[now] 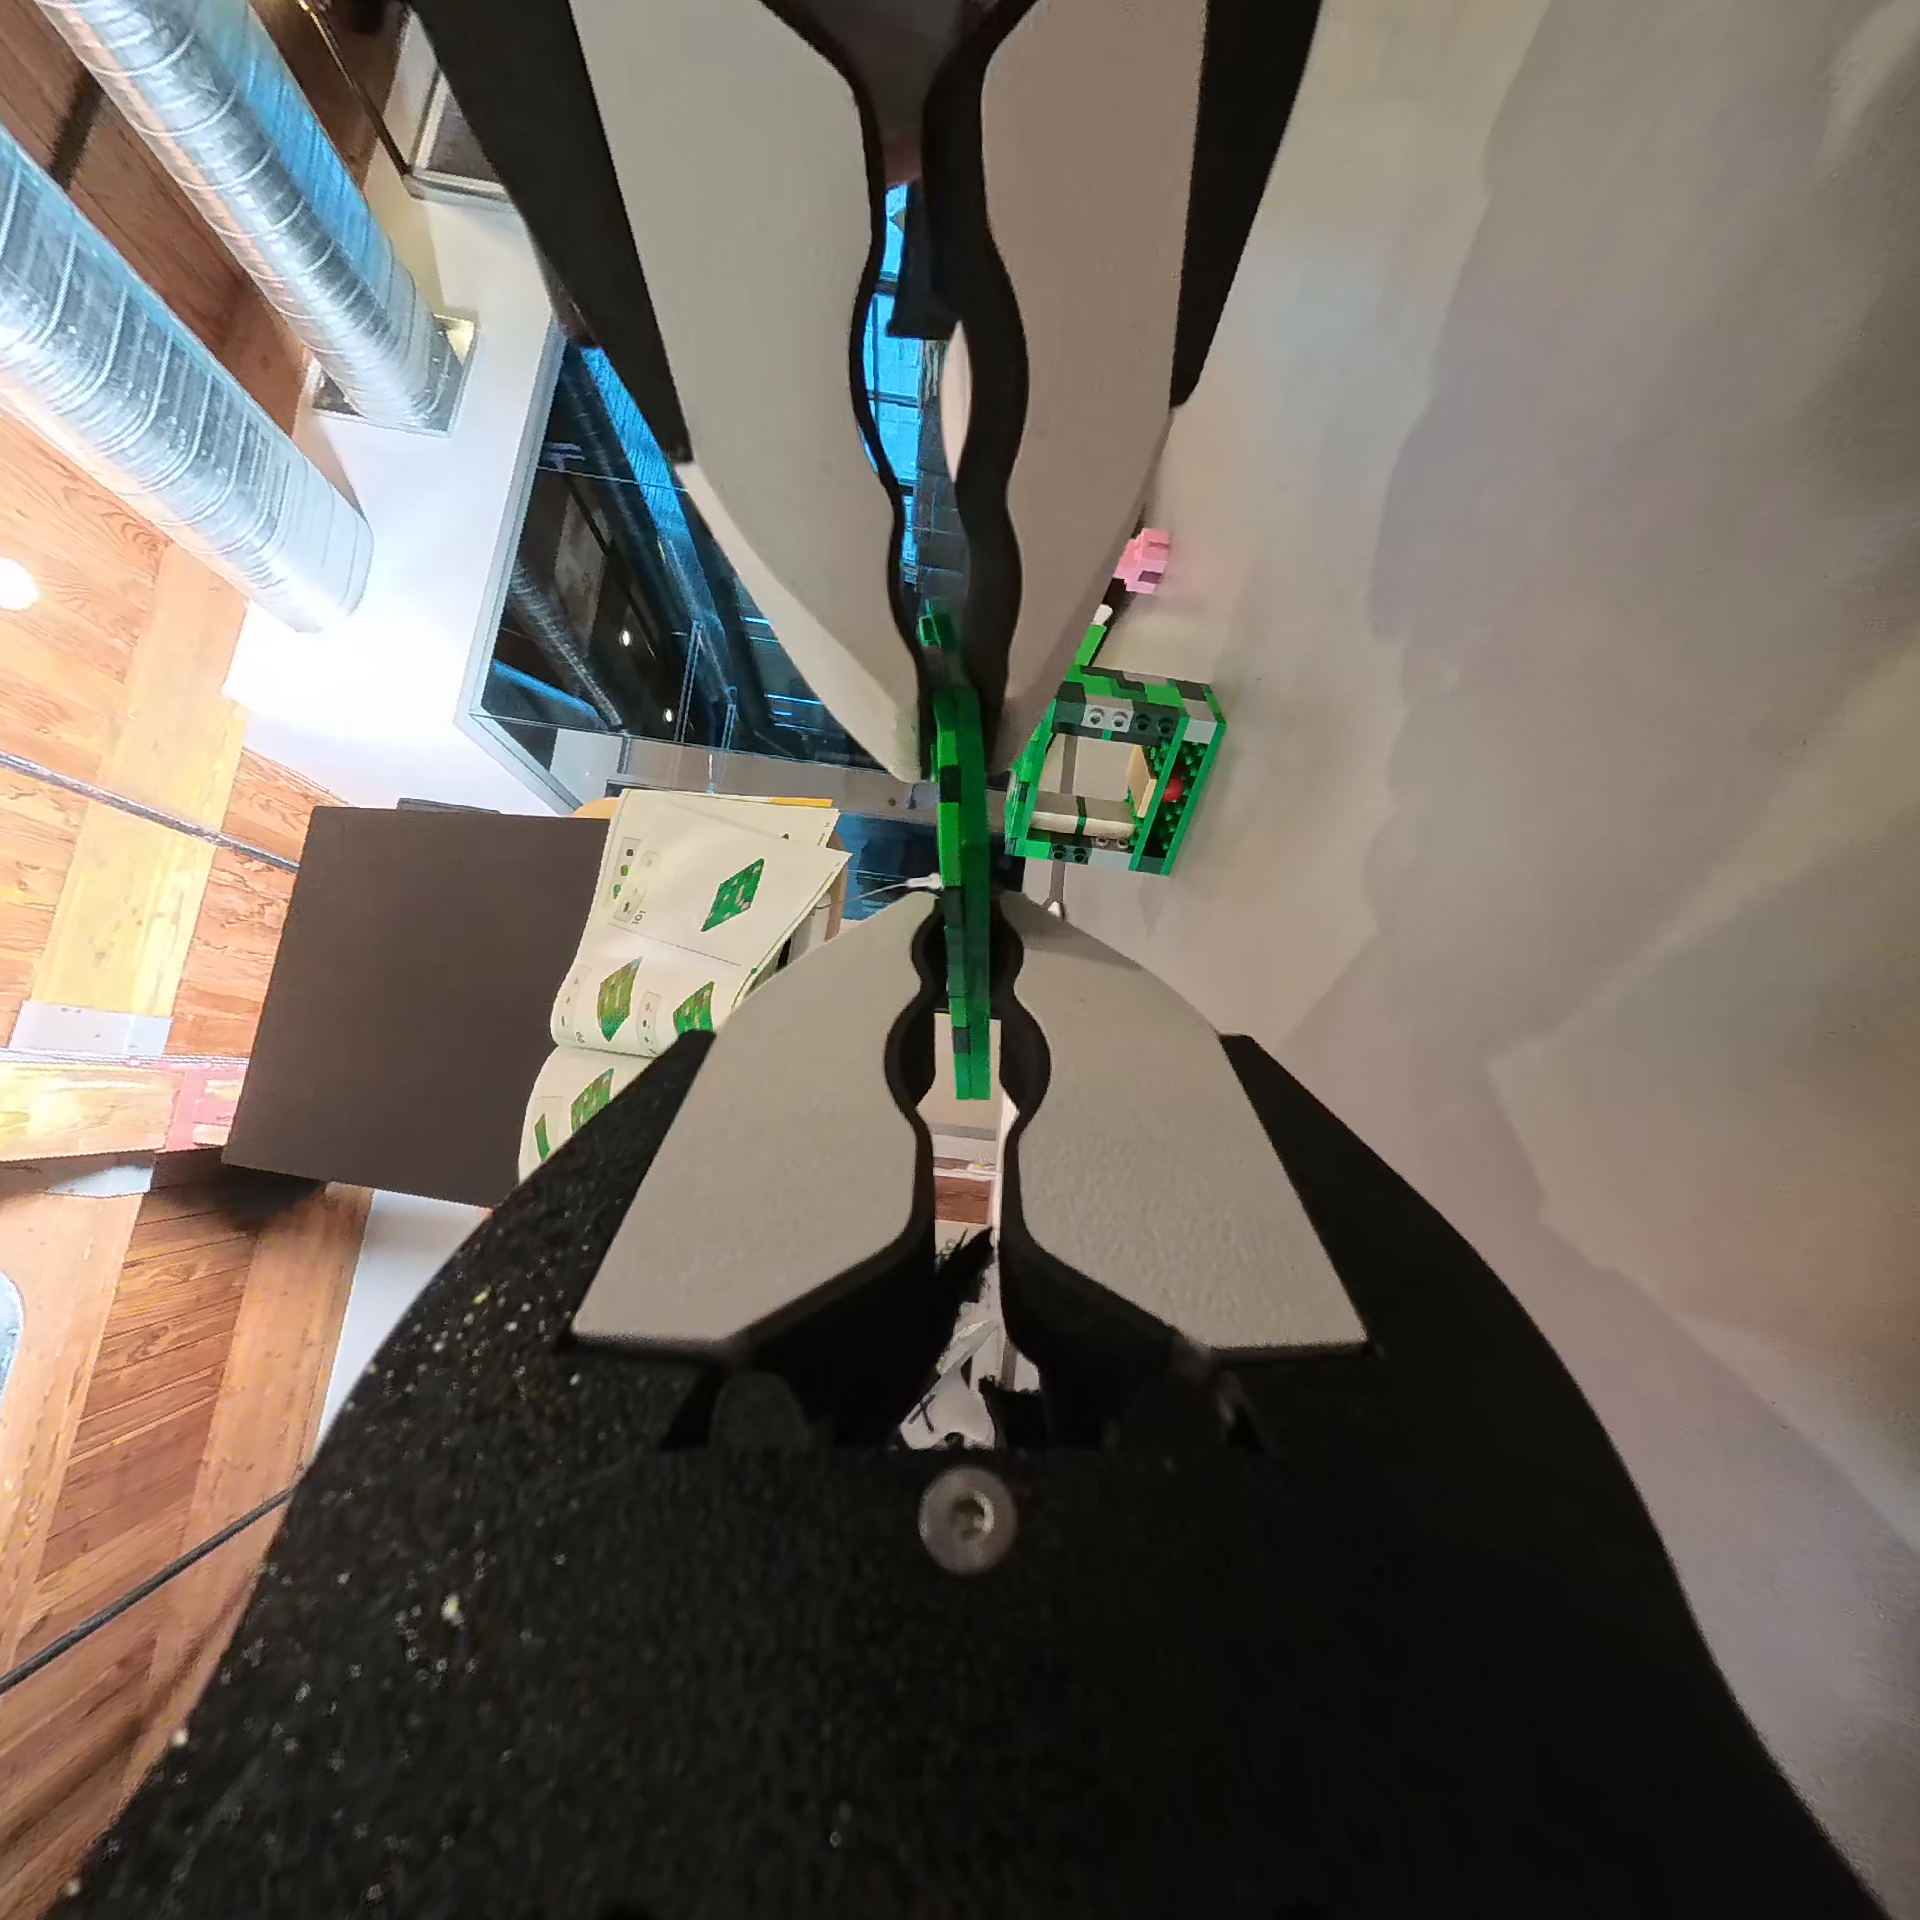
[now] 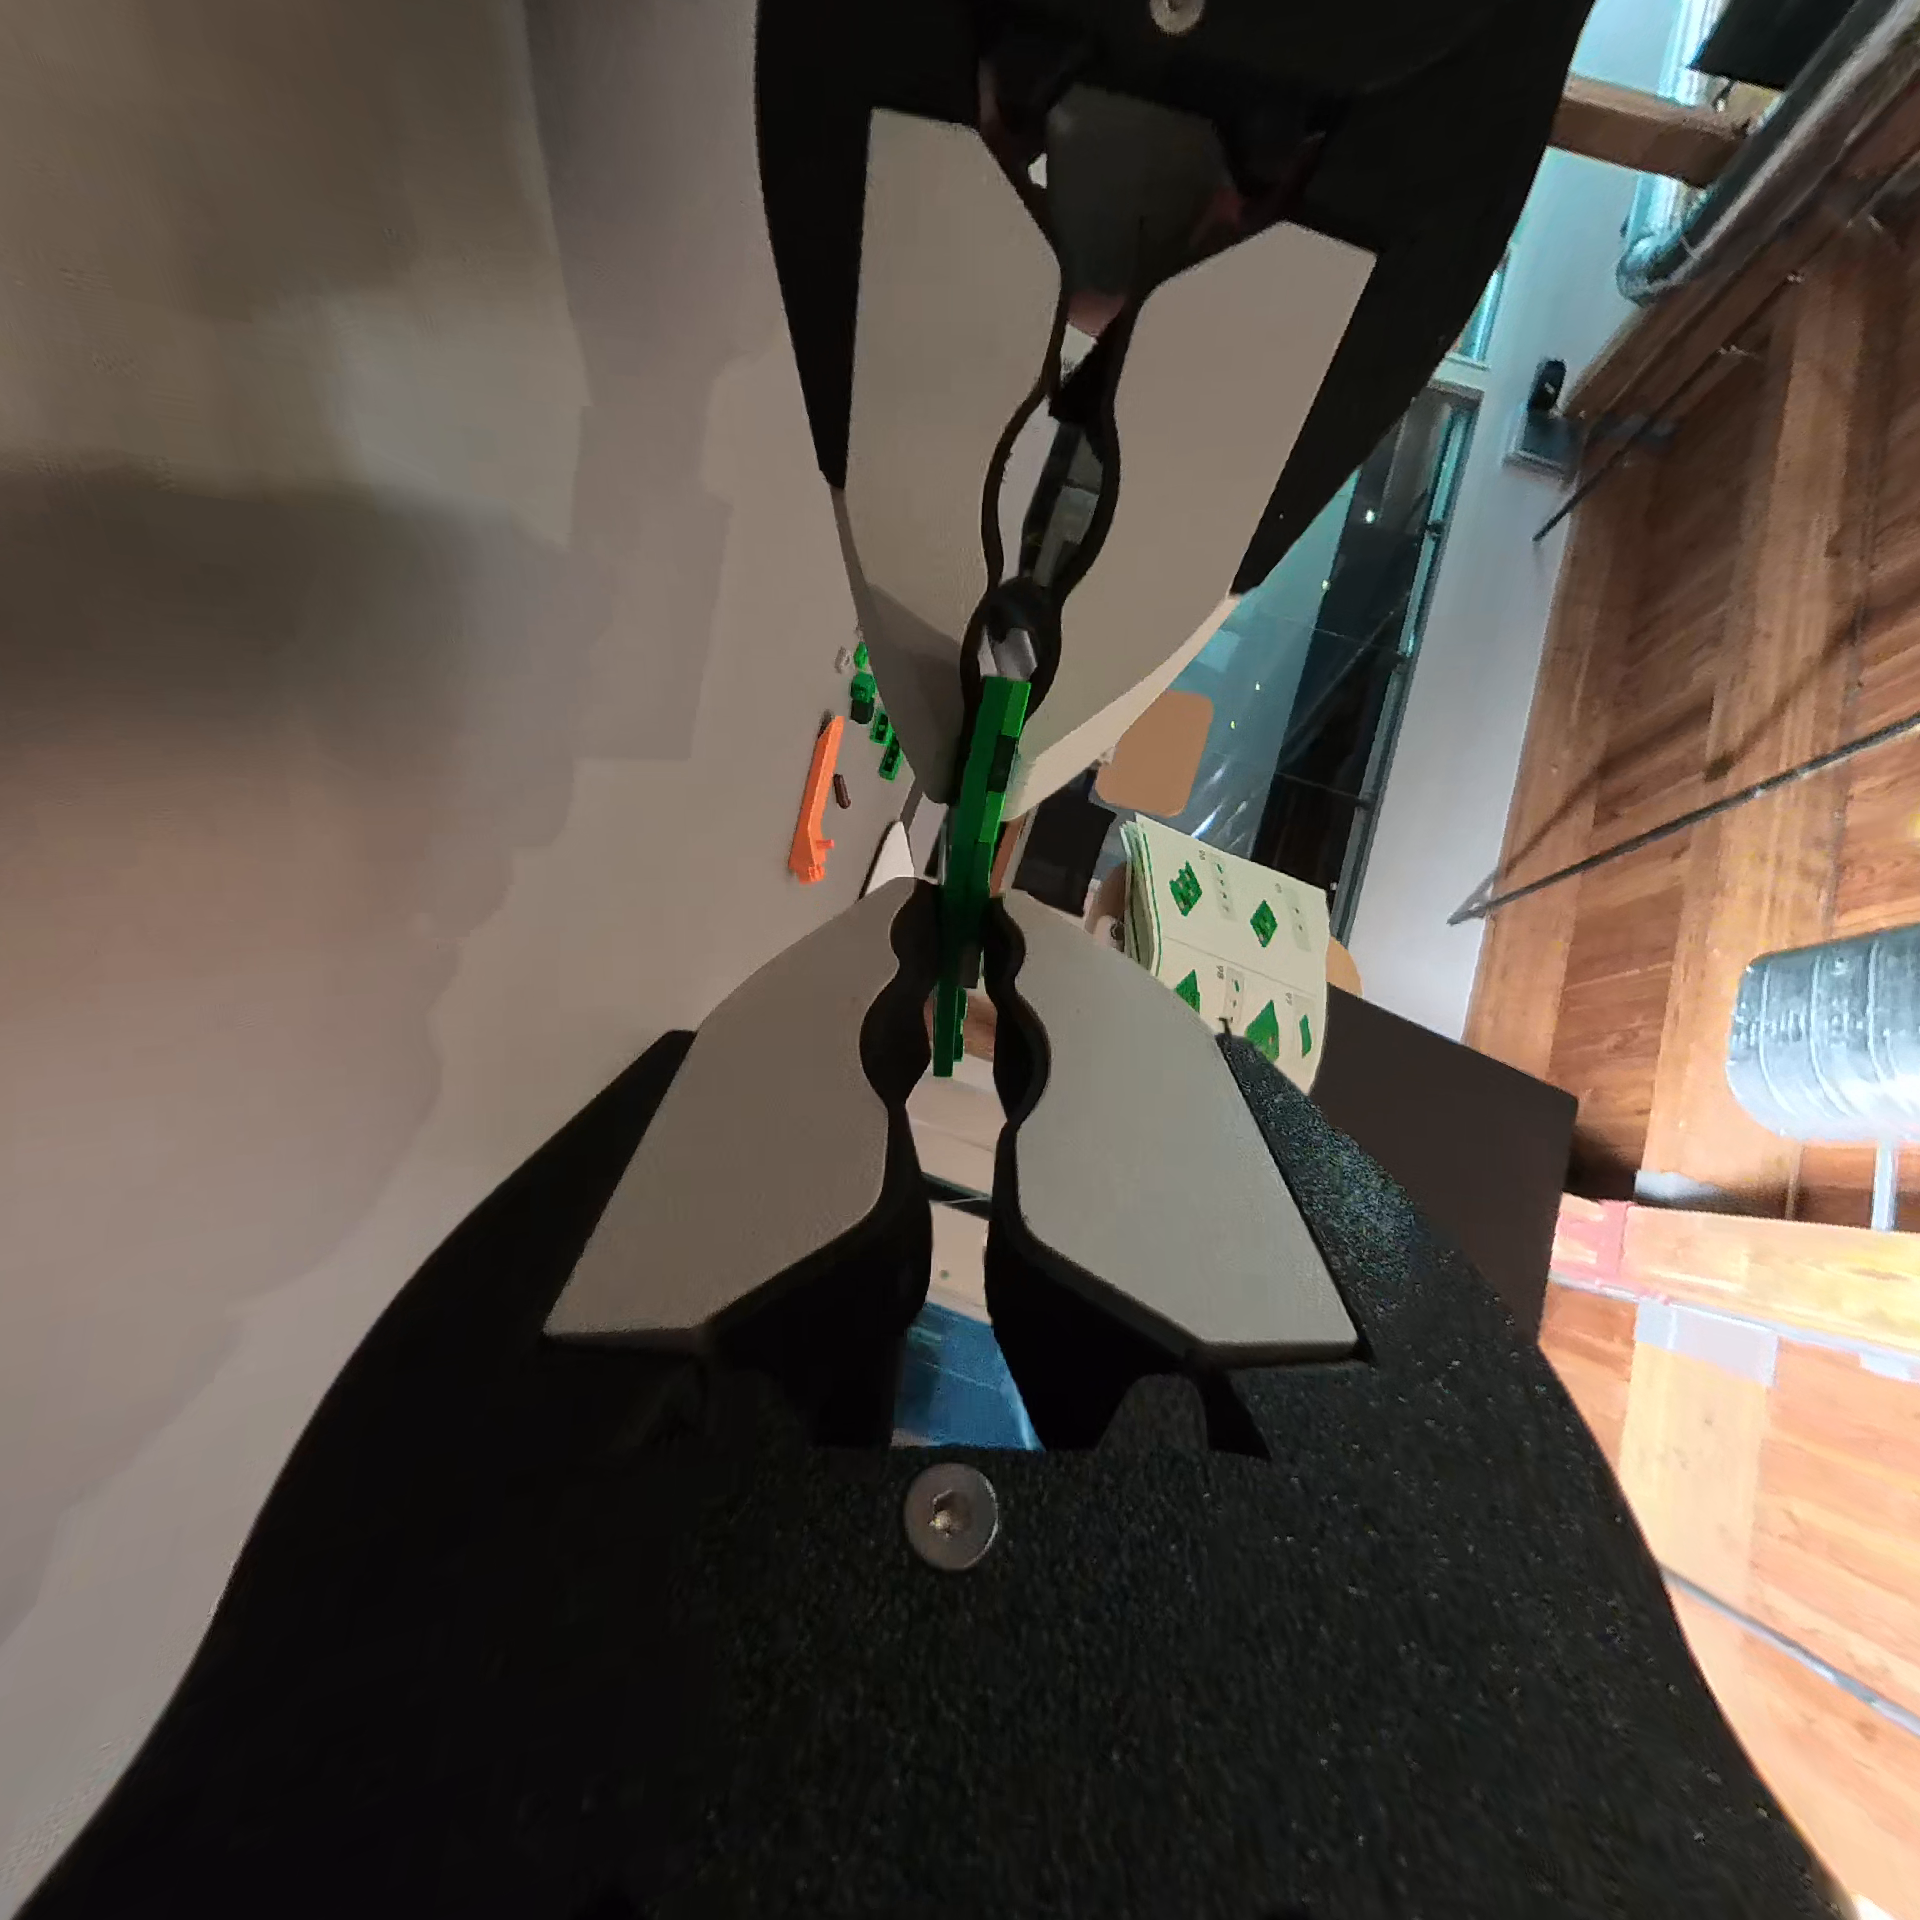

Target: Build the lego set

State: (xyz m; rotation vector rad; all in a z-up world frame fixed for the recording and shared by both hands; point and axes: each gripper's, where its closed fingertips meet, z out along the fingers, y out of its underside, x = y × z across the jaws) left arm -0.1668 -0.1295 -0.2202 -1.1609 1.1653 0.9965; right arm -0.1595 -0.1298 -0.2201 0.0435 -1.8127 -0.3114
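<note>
We see both grippers — left gripper (image 1: 961, 914), right gripper (image 2: 961, 914) — pinching the green Lego plate (image 1: 958, 831) edge-on, its long axis running between them; only the right wrist view shows the orange brick separator (image 2: 816, 800) beside it.

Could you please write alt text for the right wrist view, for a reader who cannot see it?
Two grippers face each other, both shut on the same flat green Lego plate held edge-on: the right gripper from below, the left gripper from above. An orange tool and loose green pieces lie on the white table; an open instruction booklet sits behind.

Each gripper (image 1: 961, 925) (image 2: 961, 914) is showing a black textured body, grey fingers (image 1: 790, 1132) (image 2: 1143, 1122) with wavy black edges, and one silver screw (image 1: 968, 1525).
</note>
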